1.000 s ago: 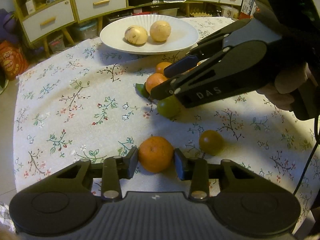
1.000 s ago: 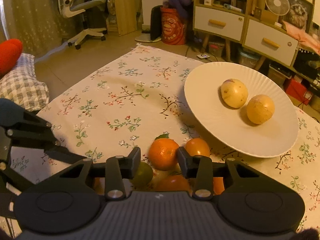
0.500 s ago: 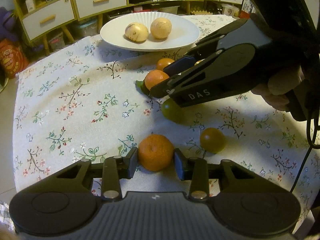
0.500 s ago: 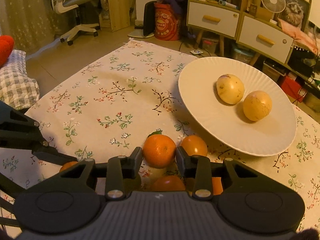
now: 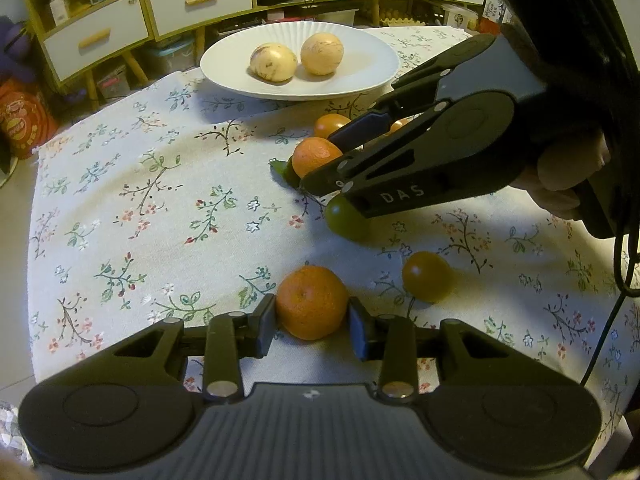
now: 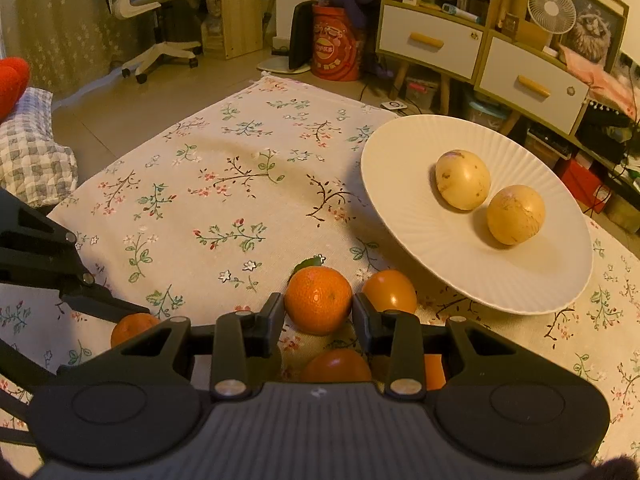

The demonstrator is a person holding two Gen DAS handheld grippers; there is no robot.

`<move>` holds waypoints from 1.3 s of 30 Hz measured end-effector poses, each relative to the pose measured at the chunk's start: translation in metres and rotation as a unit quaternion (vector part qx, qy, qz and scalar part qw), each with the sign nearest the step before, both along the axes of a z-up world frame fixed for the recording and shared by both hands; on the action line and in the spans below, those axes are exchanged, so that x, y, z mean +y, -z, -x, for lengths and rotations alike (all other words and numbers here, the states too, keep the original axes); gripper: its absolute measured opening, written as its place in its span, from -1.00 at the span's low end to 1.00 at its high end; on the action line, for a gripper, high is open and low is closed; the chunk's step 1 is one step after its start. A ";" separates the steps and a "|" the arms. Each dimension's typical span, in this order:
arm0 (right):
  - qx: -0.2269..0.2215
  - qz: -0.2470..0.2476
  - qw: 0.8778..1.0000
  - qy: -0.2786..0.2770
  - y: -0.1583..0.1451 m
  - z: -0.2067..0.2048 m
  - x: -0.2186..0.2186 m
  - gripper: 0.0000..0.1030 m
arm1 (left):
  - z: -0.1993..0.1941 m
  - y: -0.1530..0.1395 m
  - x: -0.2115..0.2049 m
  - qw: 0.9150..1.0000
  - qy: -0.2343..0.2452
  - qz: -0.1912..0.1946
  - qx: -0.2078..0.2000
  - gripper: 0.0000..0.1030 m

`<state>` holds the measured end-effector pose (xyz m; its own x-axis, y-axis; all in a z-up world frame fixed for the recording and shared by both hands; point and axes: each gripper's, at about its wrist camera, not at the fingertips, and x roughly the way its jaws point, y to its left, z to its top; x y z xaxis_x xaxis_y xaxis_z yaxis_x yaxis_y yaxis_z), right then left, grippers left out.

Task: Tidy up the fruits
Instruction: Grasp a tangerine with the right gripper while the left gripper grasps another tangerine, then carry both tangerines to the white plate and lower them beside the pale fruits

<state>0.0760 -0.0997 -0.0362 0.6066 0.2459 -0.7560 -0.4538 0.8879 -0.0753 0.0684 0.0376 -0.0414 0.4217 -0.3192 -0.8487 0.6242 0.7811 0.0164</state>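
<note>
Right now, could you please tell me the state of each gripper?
Left gripper: closed on a mandarin that rests on the tablecloth.
Right gripper: closed on the leafy mandarin beside the plate.

Both wrist views low, close — sharing plate [image 5: 372,80]

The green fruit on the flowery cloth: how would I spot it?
Start at the white plate holding two pale yellow fruits, then come toward the near edge of the floral tablecloth, past the oranges. The green fruit lies just under the black right gripper; it alone is wholly green, its neighbours orange or brownish.
</note>
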 end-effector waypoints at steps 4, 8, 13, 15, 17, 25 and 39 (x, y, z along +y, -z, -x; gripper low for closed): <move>0.000 -0.001 1.000 -0.005 -0.001 0.001 0.001 -0.36 | 0.000 -0.002 0.001 1.000 -0.003 0.001 -0.002 -0.50; -0.002 -0.005 1.000 -0.008 -0.004 0.002 0.002 -0.36 | 0.000 -0.006 0.003 1.000 -0.005 0.005 -0.006 -0.50; -0.005 -0.010 1.000 -0.006 -0.009 0.004 0.003 -0.36 | -0.001 -0.009 0.005 1.000 -0.011 0.007 -0.008 -0.50; -0.007 -0.012 1.000 -0.005 -0.011 0.005 0.002 -0.36 | -0.003 -0.009 0.006 1.000 -0.014 0.009 -0.008 -0.50; -0.009 -0.016 1.000 -0.004 -0.014 0.005 0.001 -0.36 | -0.003 -0.011 0.007 1.000 -0.018 0.012 -0.007 -0.50; -0.018 -0.022 1.000 0.005 -0.022 0.008 -0.004 -0.36 | -0.007 -0.017 0.009 0.999 -0.026 0.019 -0.014 -0.50; -0.041 -0.042 0.998 0.019 -0.040 0.010 -0.016 -0.36 | -0.021 -0.034 0.003 0.998 -0.039 0.039 -0.035 -0.51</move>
